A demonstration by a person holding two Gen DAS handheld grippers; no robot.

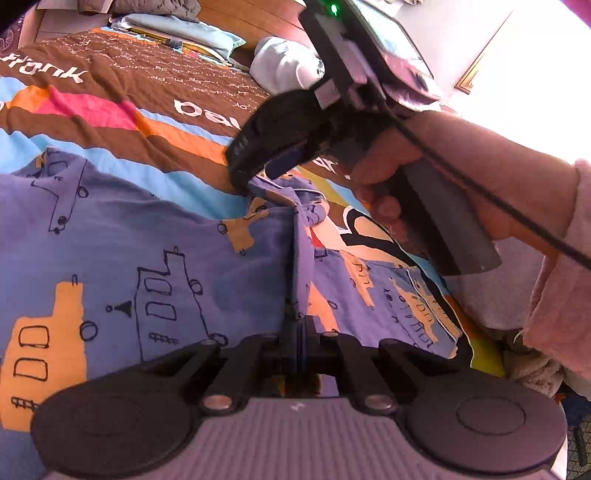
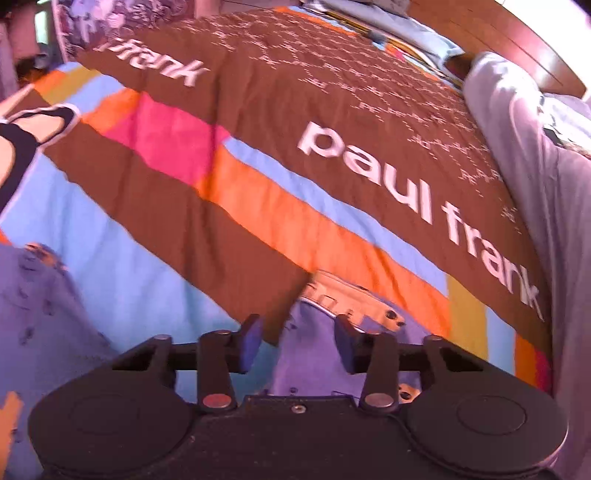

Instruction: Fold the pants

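The pants (image 1: 155,258) are purple-blue with orange and line-drawn ship prints, spread on the bed. My left gripper (image 1: 298,332) is shut on a raised fold of the pants. My right gripper (image 1: 258,173), held in a hand, comes down on the far edge of the pants. In the right wrist view my right gripper (image 2: 295,343) is open, with a corner of the pants (image 2: 325,332) lying between its blue pads (image 2: 249,345).
The striped brown, orange, pink and blue "paul frank" bedspread (image 2: 332,166) covers the bed. Pillows (image 1: 177,33) and a pale bundle of cloth (image 2: 517,147) lie at the far side by the wooden headboard (image 2: 498,33). A bright window is at right.
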